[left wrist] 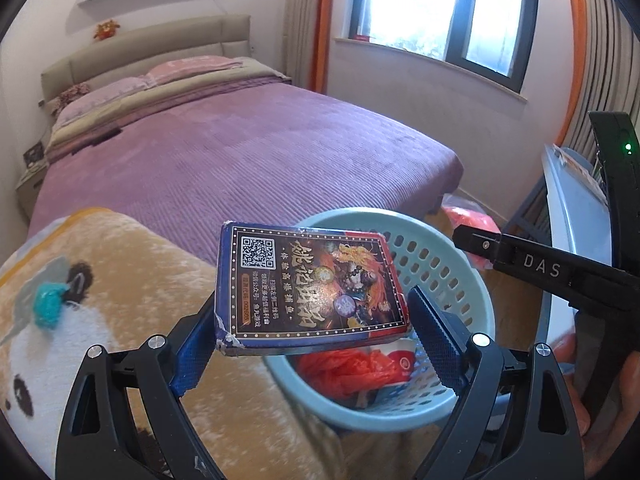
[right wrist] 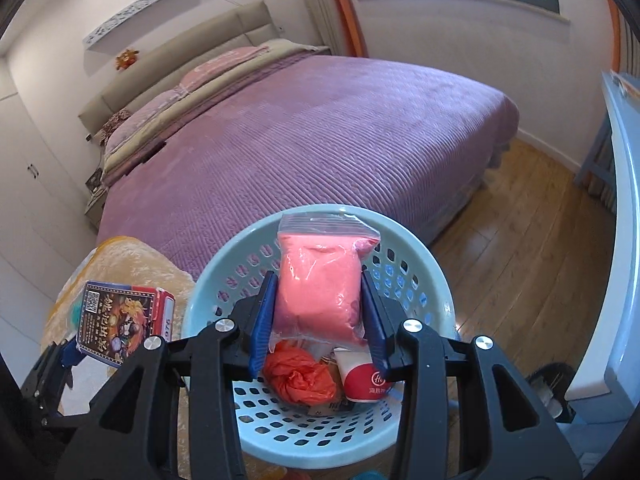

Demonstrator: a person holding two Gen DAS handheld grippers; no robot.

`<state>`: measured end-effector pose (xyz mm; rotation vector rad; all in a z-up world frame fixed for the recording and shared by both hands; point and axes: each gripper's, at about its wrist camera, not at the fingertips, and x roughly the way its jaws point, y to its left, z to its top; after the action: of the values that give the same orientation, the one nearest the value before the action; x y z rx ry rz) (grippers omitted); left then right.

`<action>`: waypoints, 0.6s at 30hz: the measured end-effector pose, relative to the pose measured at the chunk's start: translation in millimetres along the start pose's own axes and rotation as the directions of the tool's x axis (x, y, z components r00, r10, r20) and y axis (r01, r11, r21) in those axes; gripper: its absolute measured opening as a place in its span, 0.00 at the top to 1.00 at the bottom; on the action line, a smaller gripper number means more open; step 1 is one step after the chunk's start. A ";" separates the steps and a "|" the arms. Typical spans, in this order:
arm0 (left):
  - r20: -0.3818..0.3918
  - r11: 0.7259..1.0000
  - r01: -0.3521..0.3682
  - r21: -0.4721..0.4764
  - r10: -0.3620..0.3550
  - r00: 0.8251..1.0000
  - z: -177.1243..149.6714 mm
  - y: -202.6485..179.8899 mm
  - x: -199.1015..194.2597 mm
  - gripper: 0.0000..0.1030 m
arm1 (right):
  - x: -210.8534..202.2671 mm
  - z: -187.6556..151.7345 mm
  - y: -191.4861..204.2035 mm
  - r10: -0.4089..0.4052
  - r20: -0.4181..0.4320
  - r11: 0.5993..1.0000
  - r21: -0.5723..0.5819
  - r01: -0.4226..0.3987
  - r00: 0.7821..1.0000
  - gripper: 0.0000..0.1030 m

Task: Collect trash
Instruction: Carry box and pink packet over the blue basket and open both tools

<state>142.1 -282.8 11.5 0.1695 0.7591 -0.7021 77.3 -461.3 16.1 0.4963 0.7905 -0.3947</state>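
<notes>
Purple corduroy bedspread (right wrist: 320,136) fills the frame from 9 to 1 o'clock. Pale-blue perforated laundry basket (right wrist: 424,280) sits at 6 o'clock beside a plush panda blanket (left wrist: 120,280); inside it lie a crumpled orange plastic bag (right wrist: 298,376) and a red-and-white paper cup (right wrist: 364,380), the cup partly hidden.

Right gripper (right wrist: 320,312): jaws moderately spread, blue pads pressing both sides of a zip bag of pink powder (right wrist: 320,280), held upright over the basket.

Left gripper (left wrist: 312,328): jaws wide, clamped on a card box (left wrist: 308,284) with QR code, tilted, at the basket's 9 o'clock rim; corner torn.

Person's hand (left wrist: 576,392) cut off at 4 o'clock in the left wrist view; pose unclear.
</notes>
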 end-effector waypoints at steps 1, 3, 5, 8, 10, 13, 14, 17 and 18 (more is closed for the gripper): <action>-0.001 1.000 -0.002 0.003 0.002 1.000 1.6 -0.5 2.1 0.15 | 1.1 0.3 -3.6 -0.003 -0.004 1.000 0.016 0.003 1.000 0.49; -0.002 1.000 -0.019 0.009 0.019 1.000 2.2 -0.1 5.3 0.15 | 0.7 2.2 -9.2 -0.003 0.000 0.999 0.034 0.003 1.000 0.43; 0.001 1.000 -0.014 0.010 0.014 1.000 2.7 0.2 3.8 0.15 | -2.7 2.4 -13.1 0.000 0.005 0.999 0.038 0.000 1.000 0.43; 0.018 1.000 -0.002 0.003 0.002 1.000 1.5 1.5 -4.3 0.15 | -10.4 2.8 -11.3 0.015 0.020 0.999 0.030 -0.016 1.000 0.43; 0.041 1.000 0.007 -0.007 -0.007 0.999 -0.1 5.9 -14.1 0.15 | -16.6 2.8 -5.6 0.029 0.032 0.999 0.020 -0.029 0.999 0.43; 0.072 0.999 0.021 -0.026 -0.019 0.997 -1.0 11.8 -29.2 0.15 | -25.7 4.0 9.5 0.052 0.047 0.999 -0.013 -0.052 0.998 0.43; 0.082 0.999 0.018 -0.030 -0.016 0.997 -1.0 13.4 -34.1 0.15 | -28.4 3.9 13.2 0.057 0.052 0.998 -0.022 -0.056 0.997 0.43; 0.125 0.999 0.014 -0.049 -0.008 0.992 -2.7 25.4 -57.7 0.15 | -39.2 3.6 34.4 0.081 0.072 0.995 -0.061 -0.076 0.994 0.43; 0.136 0.998 0.014 -0.055 -0.006 0.991 -3.1 29.3 -64.6 0.15 | -42.5 3.3 41.2 0.089 0.078 0.994 -0.073 -0.083 0.993 0.43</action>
<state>125.9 -225.6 50.3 0.0659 0.6488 -0.6940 72.9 -423.1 61.2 0.4447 0.6994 -0.3043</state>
